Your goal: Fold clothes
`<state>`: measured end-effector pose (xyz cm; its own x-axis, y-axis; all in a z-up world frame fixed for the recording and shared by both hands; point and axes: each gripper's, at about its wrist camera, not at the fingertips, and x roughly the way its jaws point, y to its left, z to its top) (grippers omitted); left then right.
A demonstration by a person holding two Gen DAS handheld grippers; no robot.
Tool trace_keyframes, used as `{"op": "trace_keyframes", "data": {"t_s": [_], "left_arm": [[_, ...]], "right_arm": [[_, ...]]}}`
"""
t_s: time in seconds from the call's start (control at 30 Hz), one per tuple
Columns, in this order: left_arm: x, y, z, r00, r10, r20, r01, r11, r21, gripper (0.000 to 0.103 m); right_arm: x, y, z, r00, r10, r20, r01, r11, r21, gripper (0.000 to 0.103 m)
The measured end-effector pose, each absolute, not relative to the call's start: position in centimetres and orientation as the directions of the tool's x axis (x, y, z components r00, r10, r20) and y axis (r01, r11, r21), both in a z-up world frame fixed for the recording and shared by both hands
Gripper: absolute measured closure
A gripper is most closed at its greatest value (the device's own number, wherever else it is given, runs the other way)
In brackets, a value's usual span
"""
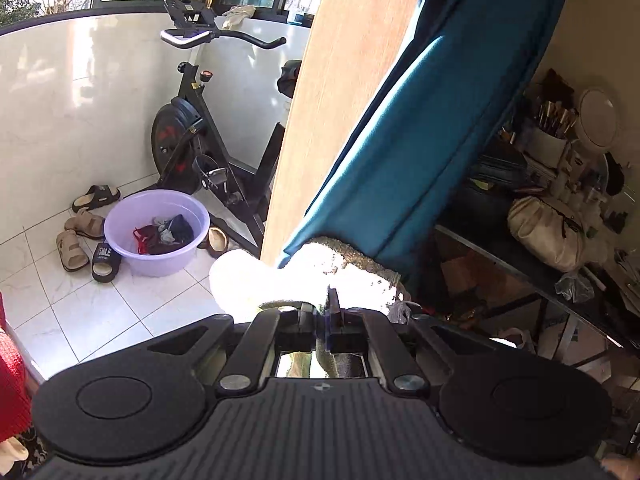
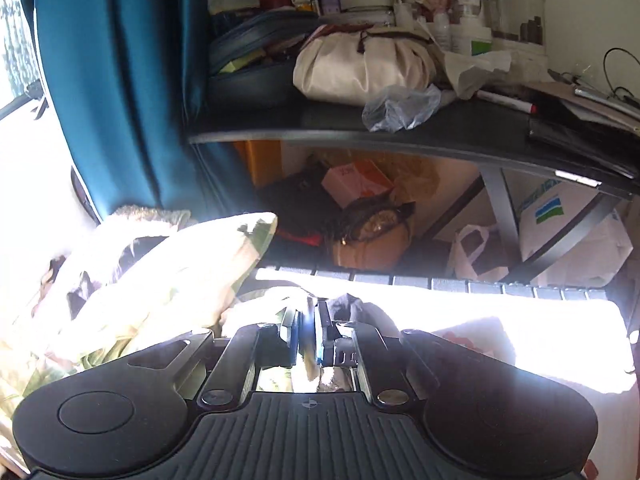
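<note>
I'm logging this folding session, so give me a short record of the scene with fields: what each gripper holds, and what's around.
left gripper: shut on a pale knit garment, overexposed by sun
right gripper: shut on cloth; which garment, cannot tell
curtain: blue, hanging just past the garment
basin: purple, on the tiled floor, clothes inside
sandals: scattered beside the basin
exercise bike: behind the basin
desk: dark, cluttered
pillow: left of the right gripper

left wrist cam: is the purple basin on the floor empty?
No. The purple basin beside the exercise bike holds a small pile of dark and red clothes.
</note>
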<state>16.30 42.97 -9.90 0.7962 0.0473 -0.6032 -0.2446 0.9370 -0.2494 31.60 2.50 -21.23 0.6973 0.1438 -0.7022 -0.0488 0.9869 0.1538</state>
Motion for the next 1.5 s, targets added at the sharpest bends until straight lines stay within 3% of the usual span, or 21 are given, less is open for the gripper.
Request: {"op": "trace_keyframes", "data": {"t_s": [0.1,0.17,0.2,0.27,0.33,0.4,0.47,0.53,0.63,0.87,0.9,0.93,0.97,1.0,1.03,1.07,1.1,1.17,1.3,1.5], "left_arm": [[18.2,40.8,-14.3,0.74,-0.014,-0.673,-0.164,0.966,-0.201,0.1],[19.2,39.2,-16.8,0.7,-0.058,-0.712,-0.11,0.976,-0.188,0.1],[19.6,38.5,-17.8,0.679,-0.076,-0.73,-0.085,0.98,-0.182,0.1],[20.3,37.0,-19.4,0.635,-0.124,-0.762,-0.021,0.984,-0.177,0.091],[20.9,35.3,-20.4,0.614,-0.135,-0.778,0.052,0.99,-0.13,0.082],[21.4,33.3,-21.6,0.602,-0.122,-0.789,0.128,0.99,-0.055,0.066],[21.9,31.5,-22.6,0.602,-0.084,-0.794,0.194,0.98,0.044,0.041],[22.2,30.0,-23.7,0.587,-0.081,-0.805,0.273,0.956,0.103,0.03],[23.0,28.4,-25.7,0.535,-0.079,-0.841,0.369,0.918,0.148,0.029],[25.7,27.7,-29.7,0.471,0.003,-0.882,0.406,0.887,0.22,0.031],[25.8,27.8,-29.8,0.474,0.009,-0.88,0.4,0.889,0.225,0.039],[26.0,28.1,-29.4,0.474,0.004,-0.881,0.378,0.902,0.207,0.071],[26.1,28.4,-28.9,0.473,-0.001,-0.881,0.355,0.915,0.19,0.088],[26.2,28.8,-28.3,0.474,-0.01,-0.88,0.332,0.928,0.168,0.093],[26.0,29.5,-27.1,0.482,-0.04,-0.875,0.306,0.944,0.126,0.095],[25.9,30.2,-25.9,0.491,-0.069,-0.868,0.28,0.956,0.083,0.095],[25.7,30.9,-24.8,0.501,-0.097,-0.86,0.255,0.966,0.039,0.095],[24.7,32.0,-21.5,0.543,-0.144,-0.827,0.22,0.975,-0.025,0.096],[21.9,34.3,-14.2,0.657,-0.207,-0.725,0.179,0.977,-0.117,0.096],[19.1,34.9,-5.7,0.8,-0.331,-0.501,0.236,0.94,-0.246,0.096]], "right_arm": [[31.7,4.5,-24.3,0.625,0.132,-0.769,-0.055,0.991,0.125,0.089],[31.9,5.2,-25.3,0.615,0.13,-0.778,-0.059,0.991,0.119,0.069],[31.9,5.4,-25.5,0.616,0.129,-0.777,-0.066,0.992,0.112,0.064],[32.1,5.9,-26.1,0.614,0.121,-0.78,-0.091,0.992,0.083,0.044],[32.2,6.3,-26.6,0.603,0.119,-0.788,-0.114,0.991,0.063,0.035],[32.3,6.5,-27.2,0.591,0.105,-0.8,-0.125,0.991,0.037,0.032],[32.4,6.4,-27.8,0.58,0.093,-0.809,-0.132,0.991,0.019,0.027],[32.2,6.7,-28.2,0.579,0.093,-0.81,-0.152,0.988,0.005,0.023],[31.7,7.1,-28.9,0.579,0.067,-0.813,-0.181,0.982,-0.048,0.02],[32.3,5.1,-30.4,0.541,0.015,-0.841,-0.102,0.994,-0.047,0.012],[32.5,4.9,-30.8,0.531,0.019,-0.847,-0.096,0.995,-0.038,0.012],[32.8,4.8,-31.0,0.518,0.028,-0.855,-0.086,0.996,-0.019,0.013],[33.1,4.7,-31.0,0.504,0.056,-0.862,-0.083,0.996,0.016,0.018],[33.4,4.8,-31.0,0.488,0.089,-0.868,-0.083,0.995,0.056,0.025],[33.6,5.0,-30.9,0.479,0.116,-0.87,-0.093,0.992,0.081,0.054],[33.8,5.3,-30.8,0.471,0.14,-0.871,-0.107,0.989,0.102,0.073],[33.8,5.6,-30.0,0.482,0.144,-0.864,-0.11,0.989,0.103,0.079],[33.6,6.0,-28.1,0.525,0.151,-0.838,-0.101,0.988,0.115,0.085],[32.0,4.5,-22.0,0.641,0.217,-0.736,-0.056,0.97,0.237,0.087],[28.7,3.0,-13.1,0.766,0.246,-0.593,-0.081,0.953,0.292,0.087]]}}
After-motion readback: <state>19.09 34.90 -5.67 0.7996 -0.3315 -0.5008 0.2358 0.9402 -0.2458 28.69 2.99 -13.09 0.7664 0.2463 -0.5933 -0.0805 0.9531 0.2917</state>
